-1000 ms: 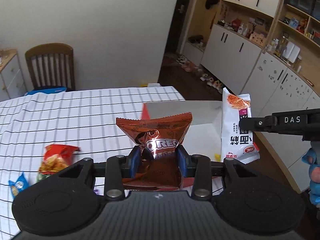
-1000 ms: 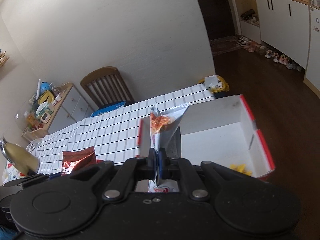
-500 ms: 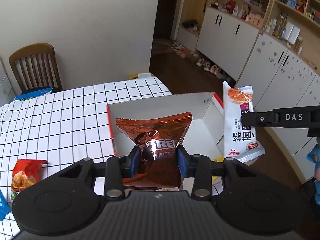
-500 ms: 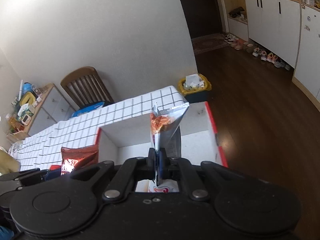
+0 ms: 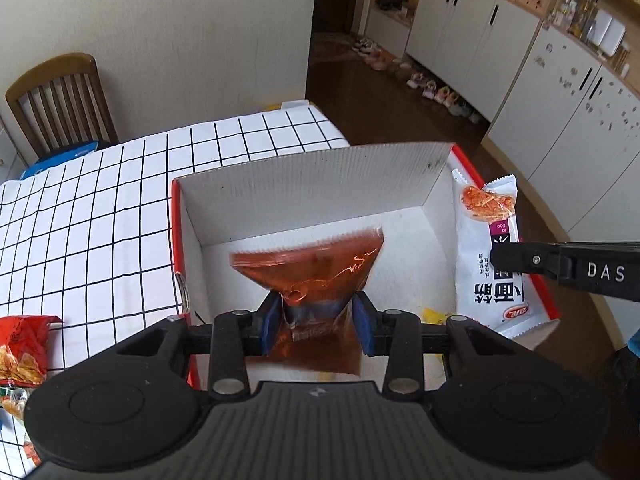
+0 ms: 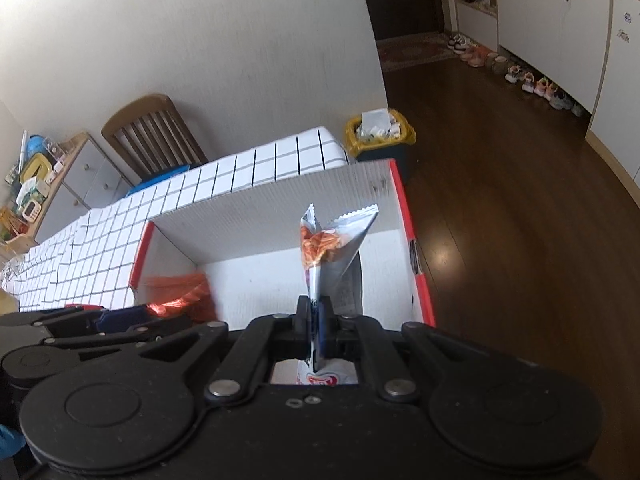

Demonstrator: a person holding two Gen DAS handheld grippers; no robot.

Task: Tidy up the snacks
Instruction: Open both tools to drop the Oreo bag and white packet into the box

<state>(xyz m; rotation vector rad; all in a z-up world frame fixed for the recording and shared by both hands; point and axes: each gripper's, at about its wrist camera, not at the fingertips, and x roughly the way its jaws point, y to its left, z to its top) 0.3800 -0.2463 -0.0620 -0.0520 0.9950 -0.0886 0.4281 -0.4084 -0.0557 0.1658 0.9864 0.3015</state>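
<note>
Views differ: left wrist cam shows a red snack bag [image 5: 24,350] lying on the checked tablecloth [image 5: 100,208] well off to the left gripper's [image 5: 316,322] left, cut by the frame edge; right wrist cam doesn't show it, but does show a yellow-lined bin [image 6: 380,132] on the floor beyond the table's far end and a cluttered cabinet [image 6: 60,176] far left.

Left gripper: blue pads [image 5: 268,322] partly apart, w/ the brown foil packet [image 5: 316,272] pinched between them, hanging over the inside of the white box [image 5: 304,176]. Packet is motion-blurred, print unreadable.

Right gripper [image 6: 316,326]: pads nearly together, clamped on the white noodle-snack packet [image 6: 328,248] edge-on, above the box's right half. From the left cam the same packet [image 5: 490,256] sits to the right, over the box's red right rim.

Small yellow item [image 5: 434,314] on the box floor just ahead-right of the left gripper; can't tell what it is. Lower parts of both packets are hidden behind the gripper bodies.
</note>
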